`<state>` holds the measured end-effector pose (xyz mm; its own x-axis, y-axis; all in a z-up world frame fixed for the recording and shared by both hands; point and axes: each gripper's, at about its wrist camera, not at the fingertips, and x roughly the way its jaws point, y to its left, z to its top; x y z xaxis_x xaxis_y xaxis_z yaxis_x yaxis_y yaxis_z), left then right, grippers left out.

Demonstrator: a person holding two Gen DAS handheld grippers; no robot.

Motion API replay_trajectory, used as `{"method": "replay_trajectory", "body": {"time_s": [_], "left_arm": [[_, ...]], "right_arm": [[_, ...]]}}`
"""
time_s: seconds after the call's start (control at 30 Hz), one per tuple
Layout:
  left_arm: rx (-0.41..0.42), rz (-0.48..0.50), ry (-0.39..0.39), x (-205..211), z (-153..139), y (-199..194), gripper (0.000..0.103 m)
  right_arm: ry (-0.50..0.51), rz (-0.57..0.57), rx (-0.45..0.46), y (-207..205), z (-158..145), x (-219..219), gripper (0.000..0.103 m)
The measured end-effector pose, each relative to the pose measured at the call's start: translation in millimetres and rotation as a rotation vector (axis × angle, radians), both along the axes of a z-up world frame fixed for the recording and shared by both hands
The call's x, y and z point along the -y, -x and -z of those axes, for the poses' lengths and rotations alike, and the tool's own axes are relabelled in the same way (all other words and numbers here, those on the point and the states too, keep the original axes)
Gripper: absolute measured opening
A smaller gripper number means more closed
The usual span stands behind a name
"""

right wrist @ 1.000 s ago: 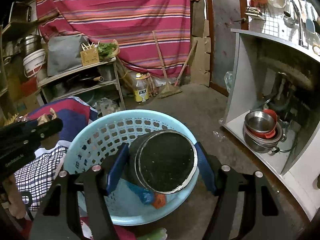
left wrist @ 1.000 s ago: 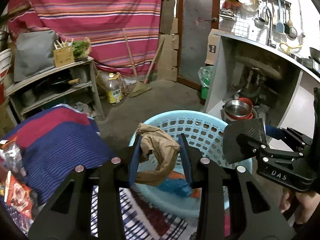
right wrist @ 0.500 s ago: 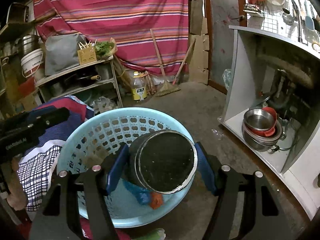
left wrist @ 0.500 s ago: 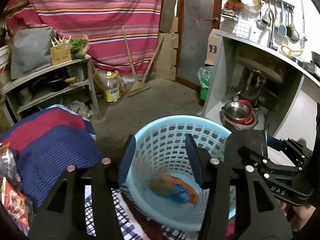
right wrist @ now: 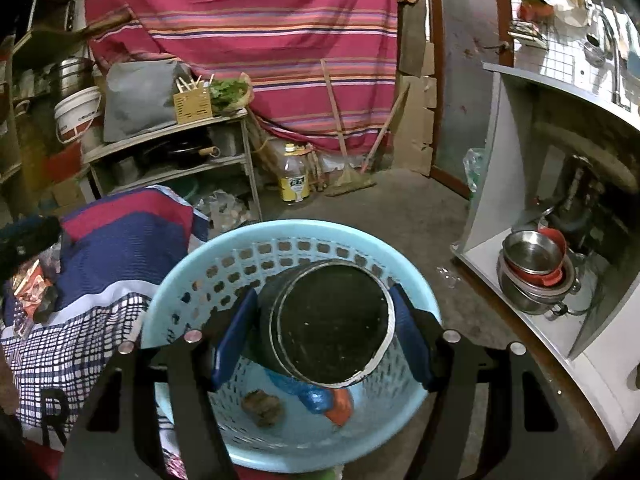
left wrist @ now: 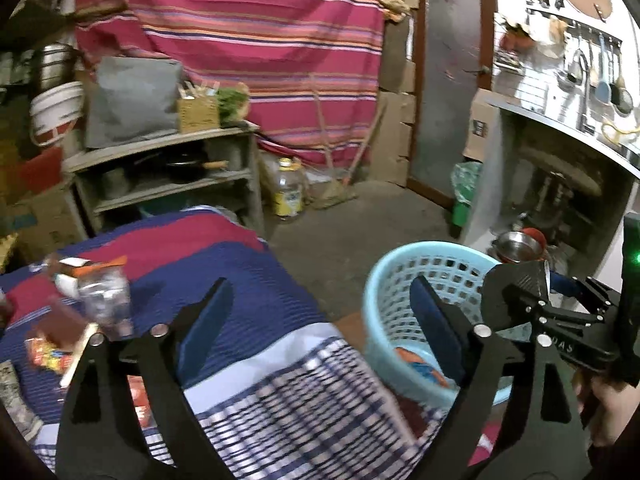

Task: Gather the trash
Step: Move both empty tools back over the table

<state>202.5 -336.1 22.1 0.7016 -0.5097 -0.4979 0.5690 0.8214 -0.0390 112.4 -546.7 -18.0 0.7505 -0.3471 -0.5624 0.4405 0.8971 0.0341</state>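
left wrist: wrappers (left wrist: 80, 320) blurred (right gripper (left wrist: 516, 292) edge-cropped).

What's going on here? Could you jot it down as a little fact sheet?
left gripper: open, nothing between its jaws, which have just been opening
right gripper: shut on black can, held over the basket
basket: light blue, holds a brown wad and blue-orange wrapper
blanket: more wrappers lie on it

Striped curtain (right wrist: 248, 24), shelf (right wrist: 168, 152), steel bowls (right wrist: 532, 252)

Left tongs (left wrist: 320, 320) wide, right tongs (right wrist: 322, 336) clamped
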Motion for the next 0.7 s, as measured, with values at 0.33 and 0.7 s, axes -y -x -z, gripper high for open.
{"method": "replay_trajectory", "body": {"time_s": [0.33, 0.7], "left_arm": [[0.034, -0.098, -0.008, -54, -9, 5, 0.096], [0.016, -0.206, 0.011, -128, -8, 11, 0.097]], "right_arm": [[0.013, 0.022, -0.013, -18, -3, -12, 0.084], [0.050, 0.035, 0.011, -7, -19, -42, 0.091]]}}
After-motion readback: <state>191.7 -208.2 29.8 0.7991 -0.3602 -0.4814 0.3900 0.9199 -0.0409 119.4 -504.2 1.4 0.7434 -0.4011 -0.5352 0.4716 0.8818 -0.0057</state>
